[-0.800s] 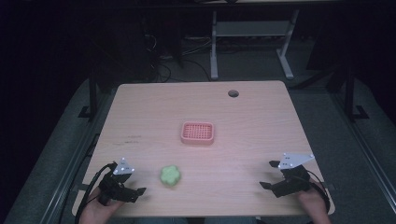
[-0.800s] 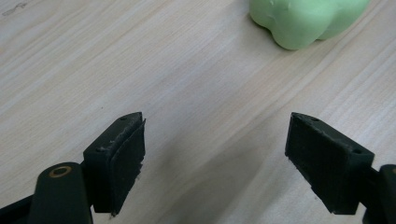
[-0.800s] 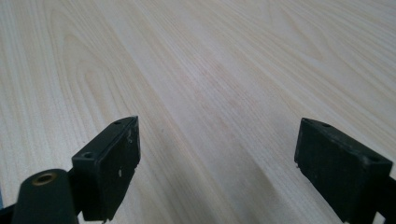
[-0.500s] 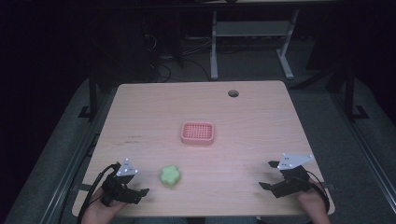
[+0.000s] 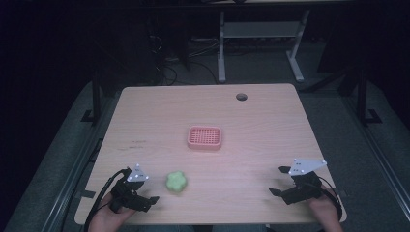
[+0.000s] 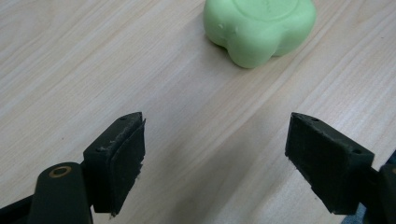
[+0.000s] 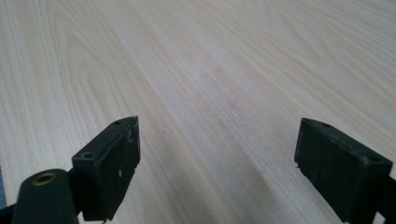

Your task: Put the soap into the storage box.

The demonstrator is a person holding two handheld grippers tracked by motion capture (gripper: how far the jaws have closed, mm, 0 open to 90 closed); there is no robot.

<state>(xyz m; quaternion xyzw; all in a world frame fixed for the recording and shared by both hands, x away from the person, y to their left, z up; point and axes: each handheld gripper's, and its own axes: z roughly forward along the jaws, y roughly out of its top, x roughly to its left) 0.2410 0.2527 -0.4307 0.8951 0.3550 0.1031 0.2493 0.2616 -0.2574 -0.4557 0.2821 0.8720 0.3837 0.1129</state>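
High view has our left gripper (image 5: pixel 153 199) edged nearer the green soap (image 5: pixel 176 181), jaws spread, right gripper (image 5: pixel 278 181) idle and open, so a grasp looks close.

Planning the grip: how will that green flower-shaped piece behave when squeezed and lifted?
The green piece looks smooth and rounded, so it may slip between flat pads. It sits low and flat on the table, so it is unlikely to roll. It seems solid, probably stiff.
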